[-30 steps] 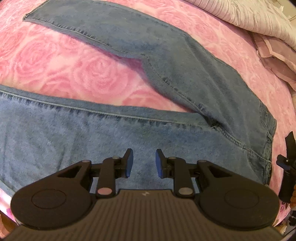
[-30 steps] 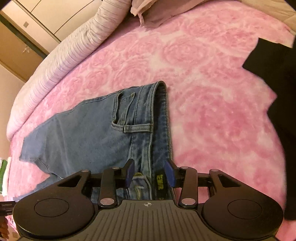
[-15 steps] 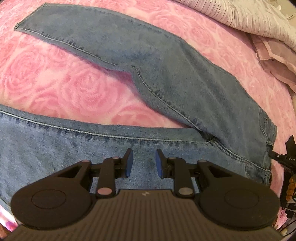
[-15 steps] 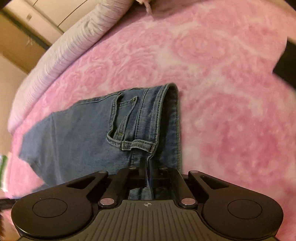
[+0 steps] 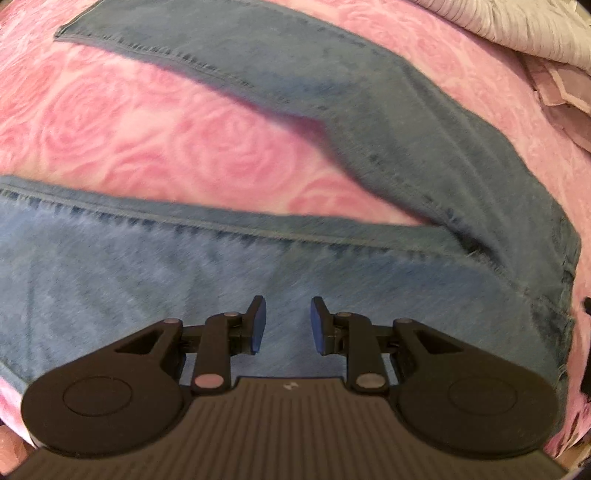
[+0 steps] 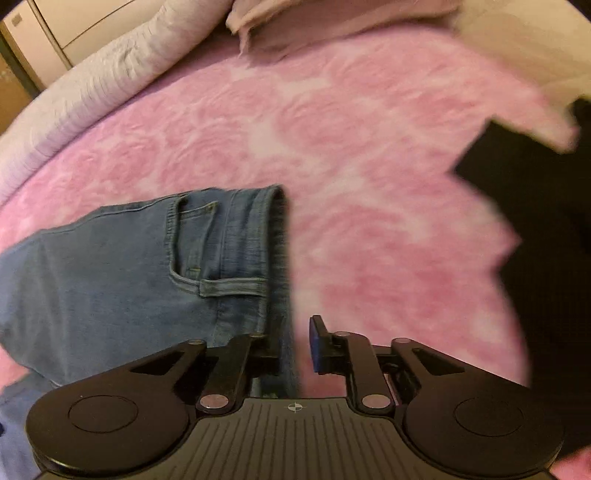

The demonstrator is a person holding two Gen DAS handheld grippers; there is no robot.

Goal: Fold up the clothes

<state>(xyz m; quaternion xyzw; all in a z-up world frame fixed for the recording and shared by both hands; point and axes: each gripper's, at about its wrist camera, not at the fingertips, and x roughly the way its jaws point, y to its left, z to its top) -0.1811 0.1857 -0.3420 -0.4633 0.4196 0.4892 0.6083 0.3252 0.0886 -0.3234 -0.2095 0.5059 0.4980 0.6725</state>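
Observation:
A pair of blue jeans (image 5: 184,277) lies flat on the bed with its legs spread in a V. The near leg runs under my left gripper (image 5: 288,321) and the far leg (image 5: 369,110) stretches to the upper left. The left gripper hovers open over the near leg, with nothing between its blue pads. In the right wrist view the jeans (image 6: 110,277) show a front pocket and the waistband (image 6: 275,240). My right gripper (image 6: 293,347) is narrowly open, and the waistband edge sits in the gap. Denim hides the left finger. Pink blanket shows between the denim and the right pad (image 6: 317,343).
A pink rose-patterned blanket (image 6: 369,184) covers the bed. Striped pale bedding (image 6: 92,85) is bunched along the far side, with a pinkish cloth (image 6: 314,22) beside it. A black garment (image 6: 535,240) lies to the right of the jeans. Cupboard doors (image 6: 74,22) stand beyond the bed.
The right gripper was open, closed on the waistband half a second ago, and now stands slightly parted; its view has tilted up. The left gripper stayed open and drifted a little over the near leg.

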